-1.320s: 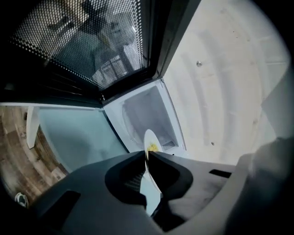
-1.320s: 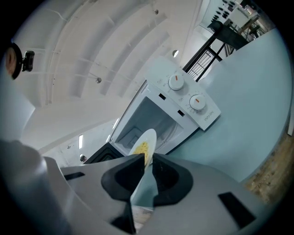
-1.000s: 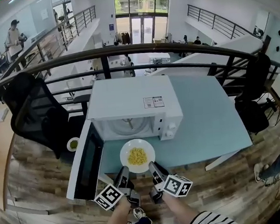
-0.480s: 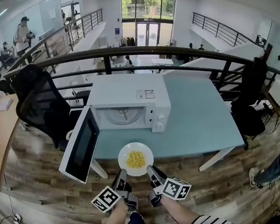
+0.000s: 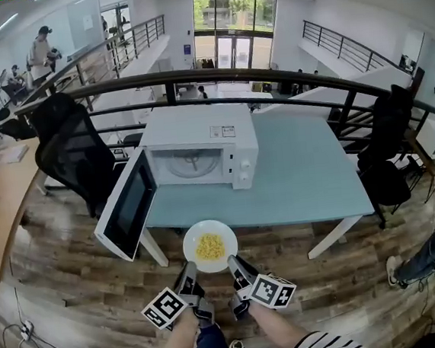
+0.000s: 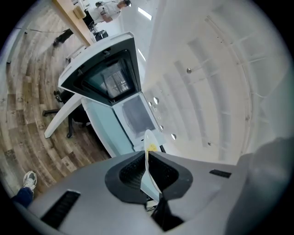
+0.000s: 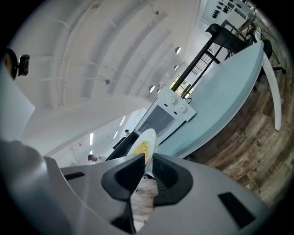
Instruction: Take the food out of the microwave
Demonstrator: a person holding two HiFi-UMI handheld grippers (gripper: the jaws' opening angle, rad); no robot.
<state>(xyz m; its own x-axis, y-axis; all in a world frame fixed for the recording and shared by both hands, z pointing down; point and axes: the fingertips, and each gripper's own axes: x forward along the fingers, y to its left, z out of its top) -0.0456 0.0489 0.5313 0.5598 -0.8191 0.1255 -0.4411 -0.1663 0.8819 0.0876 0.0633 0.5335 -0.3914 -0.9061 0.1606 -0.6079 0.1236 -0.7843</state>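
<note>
A white plate (image 5: 210, 246) of yellow food hangs in the air just off the table's near edge, level, over the wooden floor. My left gripper (image 5: 189, 271) is shut on the plate's near-left rim and my right gripper (image 5: 235, 266) is shut on its near-right rim. In the left gripper view the plate (image 6: 149, 151) shows edge-on between the two pads, and in the right gripper view the plate (image 7: 143, 149) also sits between the pads. The white microwave (image 5: 198, 147) stands on the light-blue table (image 5: 309, 176), its door (image 5: 126, 207) swung wide to the left and its cavity empty.
A black office chair (image 5: 70, 157) stands left of the table, and a second one (image 5: 388, 153) at the right by a dark railing (image 5: 269, 76). A wooden desk (image 5: 3, 209) lies far left. Someone's leg and shoe (image 5: 417, 261) show at the right edge.
The plate, held by both grippers, has drawn back from the microwave, off the tabletop and past the table's near edge. The view has backed away with it.
</note>
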